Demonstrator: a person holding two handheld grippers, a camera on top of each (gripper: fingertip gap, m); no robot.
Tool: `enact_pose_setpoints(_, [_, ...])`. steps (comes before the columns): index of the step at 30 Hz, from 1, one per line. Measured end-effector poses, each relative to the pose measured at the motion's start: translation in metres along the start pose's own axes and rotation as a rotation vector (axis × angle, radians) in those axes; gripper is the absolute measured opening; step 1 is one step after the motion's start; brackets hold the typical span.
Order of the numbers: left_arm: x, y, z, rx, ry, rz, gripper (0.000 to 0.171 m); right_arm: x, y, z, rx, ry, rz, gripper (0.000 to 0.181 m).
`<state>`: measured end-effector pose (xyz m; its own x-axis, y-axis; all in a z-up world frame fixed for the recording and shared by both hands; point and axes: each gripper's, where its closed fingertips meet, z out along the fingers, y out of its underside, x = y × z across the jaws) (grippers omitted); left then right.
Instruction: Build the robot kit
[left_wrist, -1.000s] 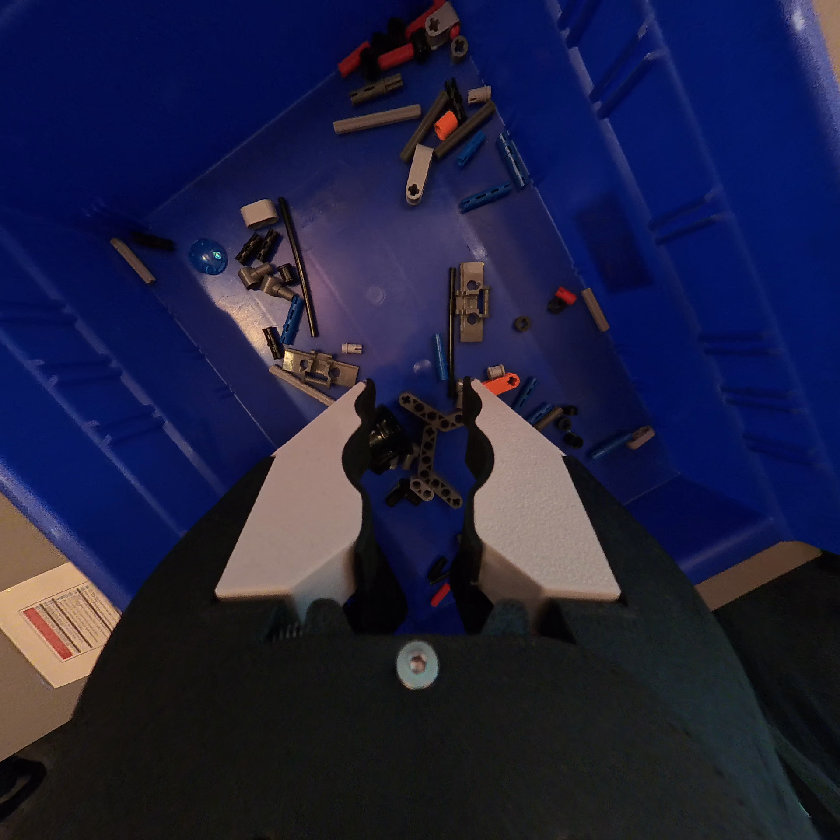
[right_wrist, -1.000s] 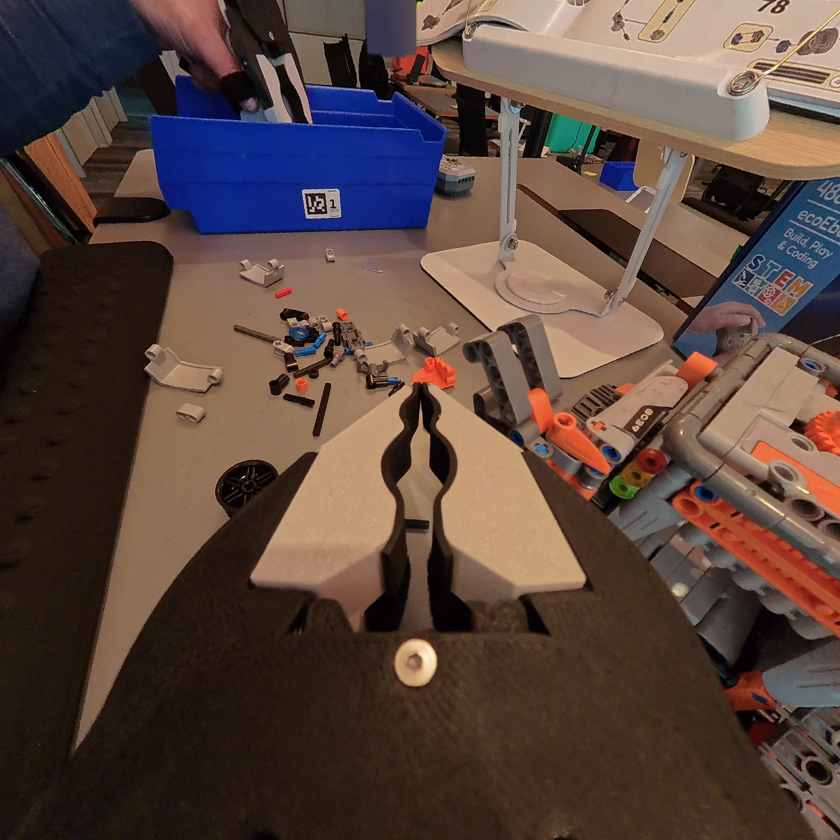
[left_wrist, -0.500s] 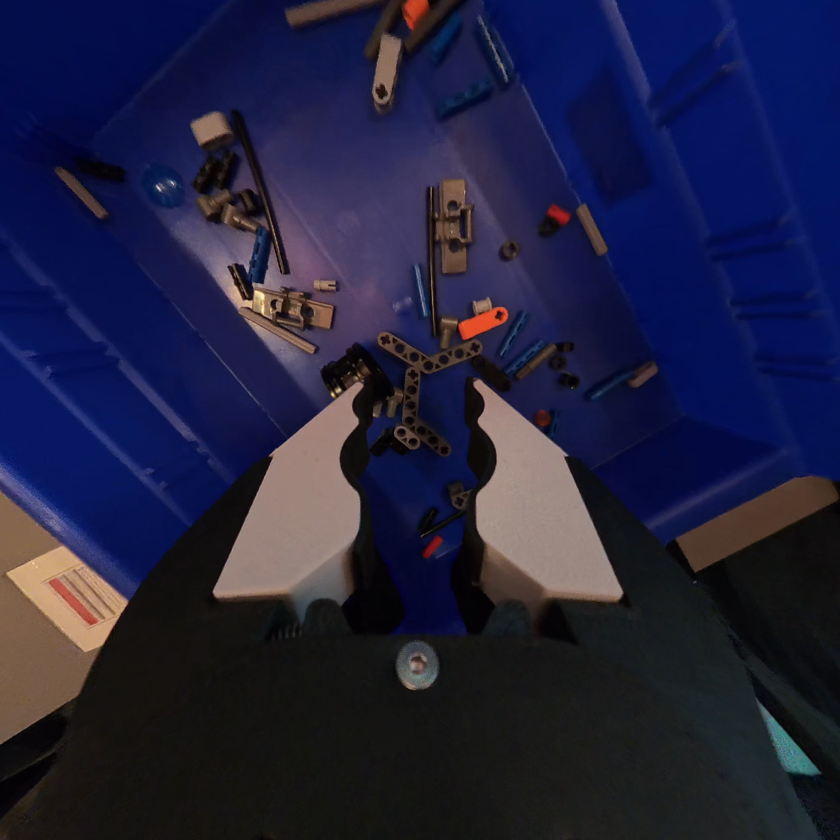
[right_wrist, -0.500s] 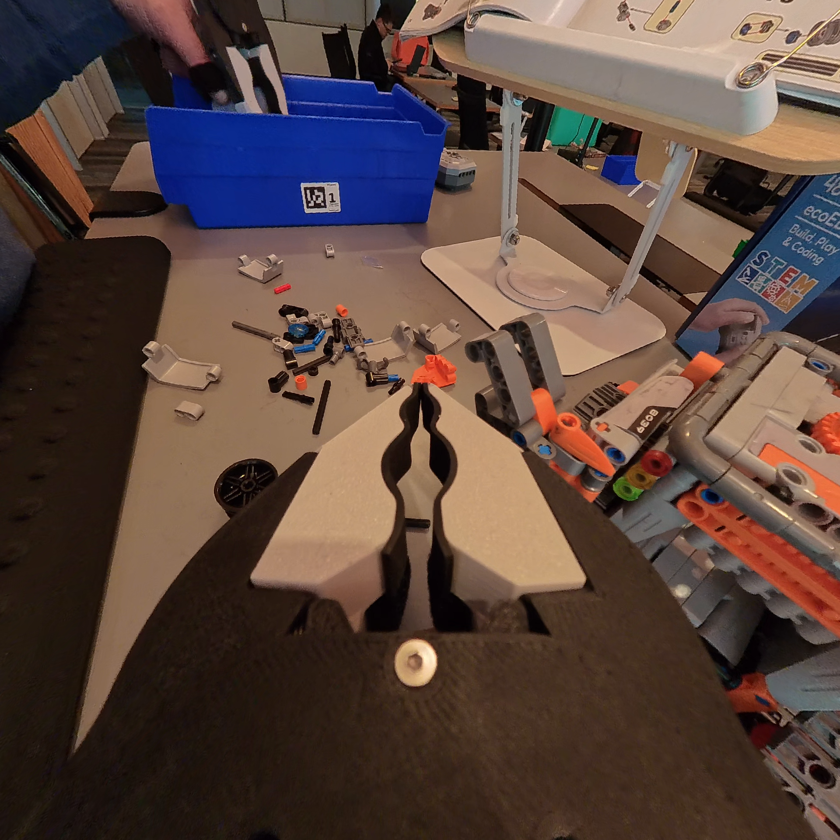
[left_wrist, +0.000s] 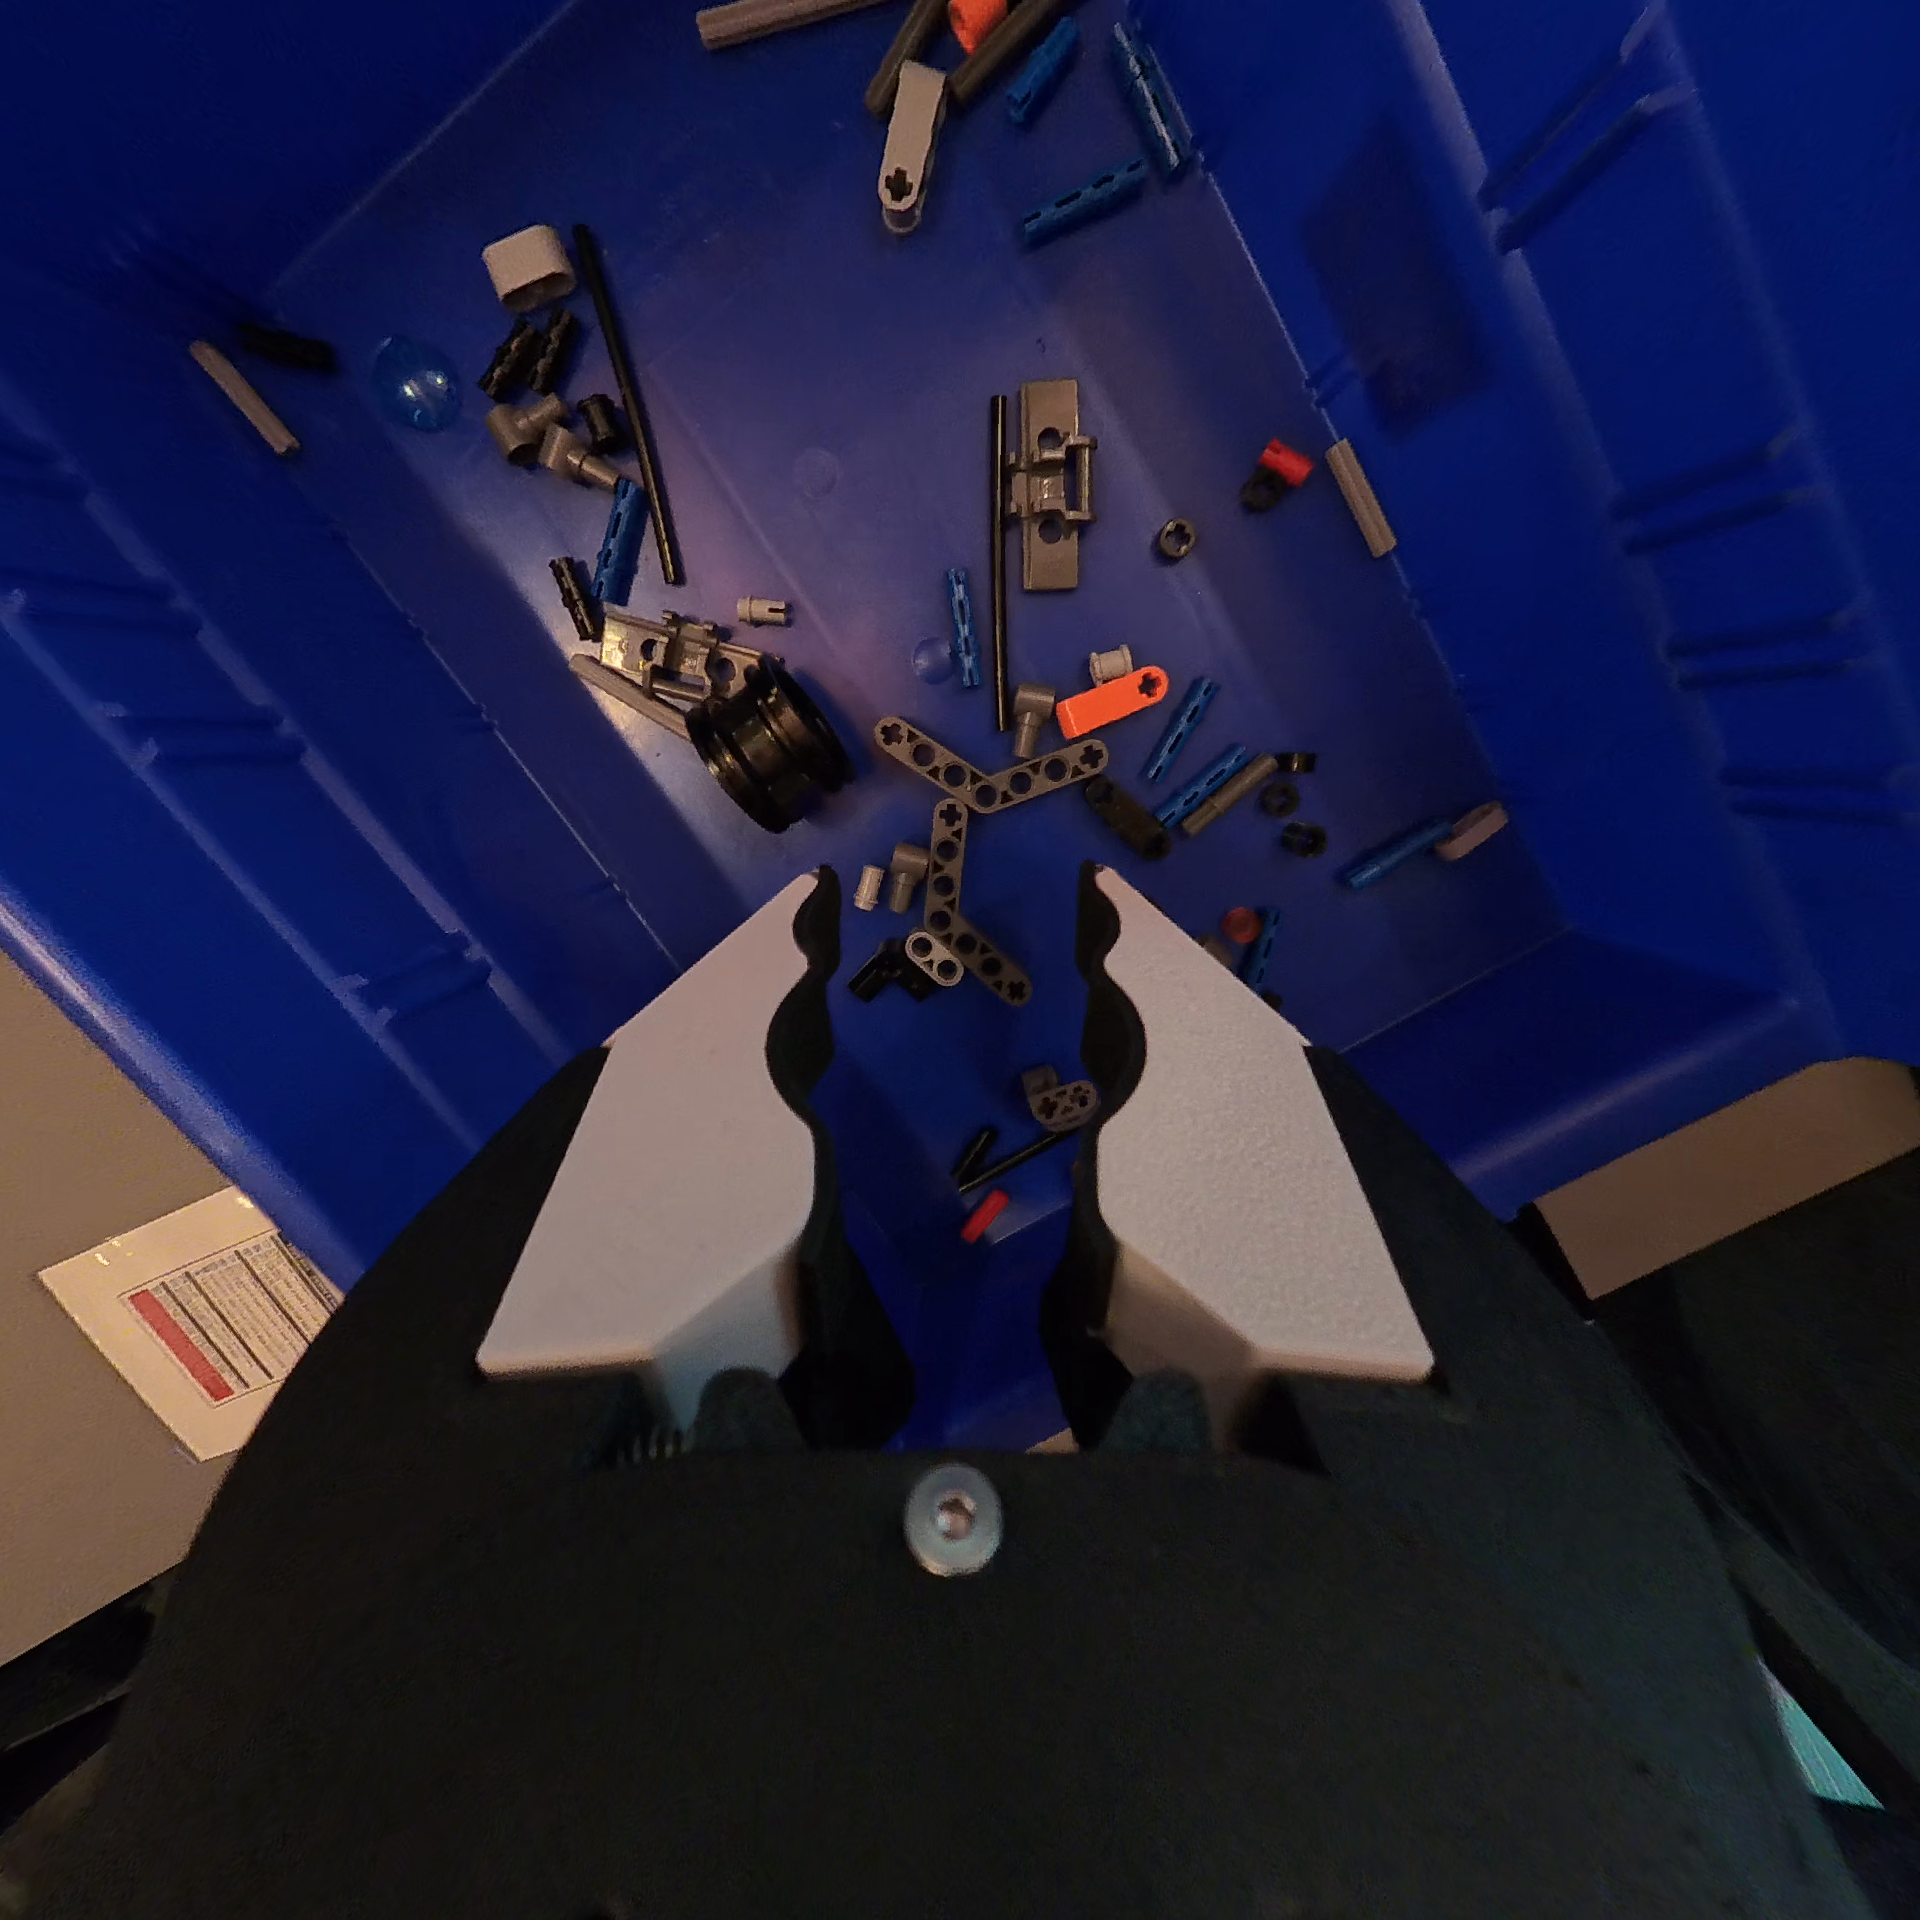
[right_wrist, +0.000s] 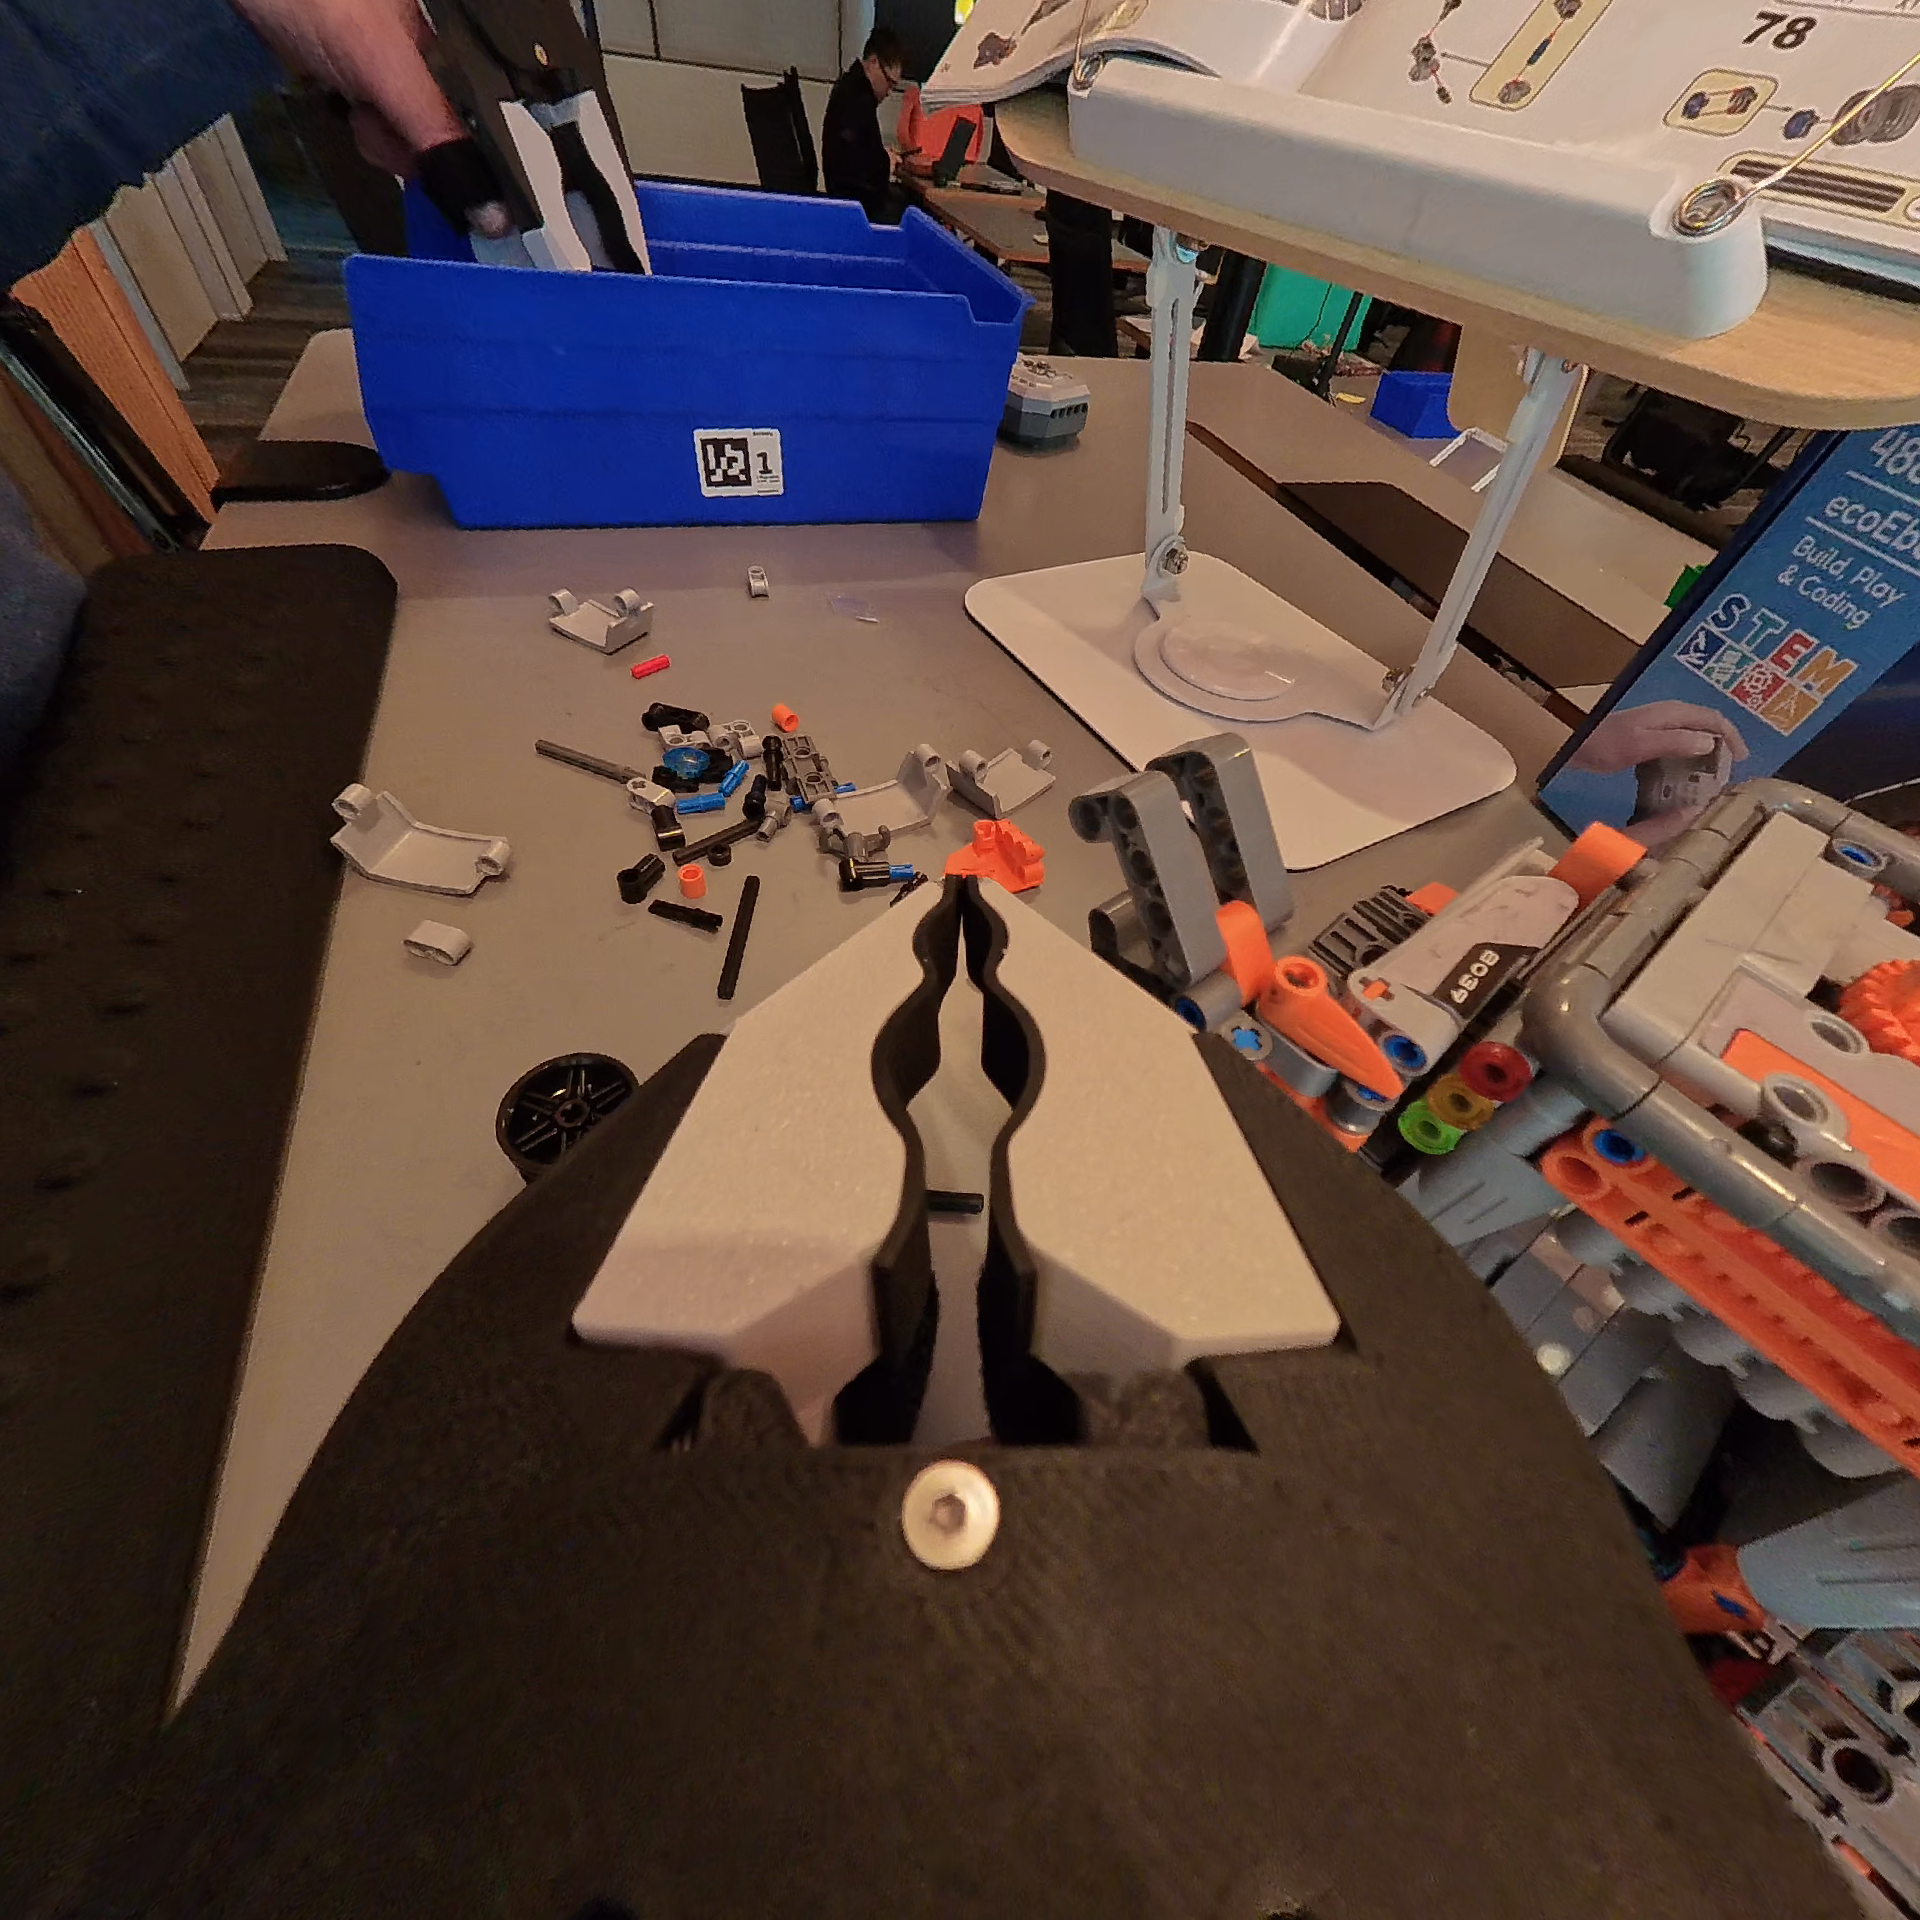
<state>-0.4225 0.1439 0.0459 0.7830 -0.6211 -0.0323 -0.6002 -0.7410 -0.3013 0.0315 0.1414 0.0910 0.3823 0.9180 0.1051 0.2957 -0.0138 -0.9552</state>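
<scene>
- Since the earlier left wrist frames we see the left gripper (left_wrist: 951, 894) has drawn back. The black wheel (left_wrist: 774, 758), once at its left fingertip, now lies clear, up-left.
- The right gripper (right_wrist: 958, 883) is unchanged.
- Left jaws stand well apart and hold nothing. They hang inside the blue bin (left_wrist: 1558, 312), over its floor.
- Nearest thing: the grey holed beams (left_wrist: 948, 862), lying flat between and just beyond the tips. A black connector (left_wrist: 883, 977) touches their lower end.
- Our judgement: the beams are thin and flat, so only their edges offer grip. Small grey pins (left_wrist: 883, 883) beside them crowd the left tip.
- Room: the bin floor is bare just right of the beams. The bin walls rise well apart on both sides, and the near wall sits under the fingers.
- Right jaws are closed tip to tip and empty, over the table (right_wrist: 499, 1018).
- The loose parts (right_wrist: 748, 790) lie ahead of it, and the orange-grey model (right_wrist: 1662, 1091) sits close on its right.
</scene>
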Motion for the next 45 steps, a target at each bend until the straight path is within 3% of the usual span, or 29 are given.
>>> enact_pose_setpoints(16, [-0.009,-0.003,-0.015,0.047,-0.062,-0.010,0.037,0.001,-0.004,0.000,0.010,0.003,-0.010,0.000])
enact_pose_setpoints(23, [0.004,-0.039,-0.055,0.217,-0.141,0.044,0.034,0.003,-0.008,0.004,-0.002,0.018,-0.013,0.000])
enact_pose_setpoints(25, [0.019,-0.058,-0.071,0.298,-0.148,0.074,0.033,0.002,-0.009,0.006,-0.011,0.016,-0.018,0.000])
enact_pose_setpoints(30, [0.098,-0.104,-0.085,0.444,-0.048,0.228,0.031,-0.010,-0.008,0.017,-0.057,-0.033,-0.025,0.005])
enact_pose_setpoints(36, [0.182,-0.127,-0.050,0.418,0.098,0.359,0.032,-0.026,-0.005,0.024,-0.120,-0.055,-0.087,0.006])
enact_pose_setpoints(42, [0.227,-0.141,-0.017,0.419,0.127,0.390,0.032,-0.042,-0.009,0.033,-0.165,-0.096,-0.085,0.007])
enact_pose_setpoints(45, [0.250,-0.143,-0.002,0.410,0.186,0.388,0.034,-0.051,0.004,0.045,-0.258,-0.117,-0.094,0.011])
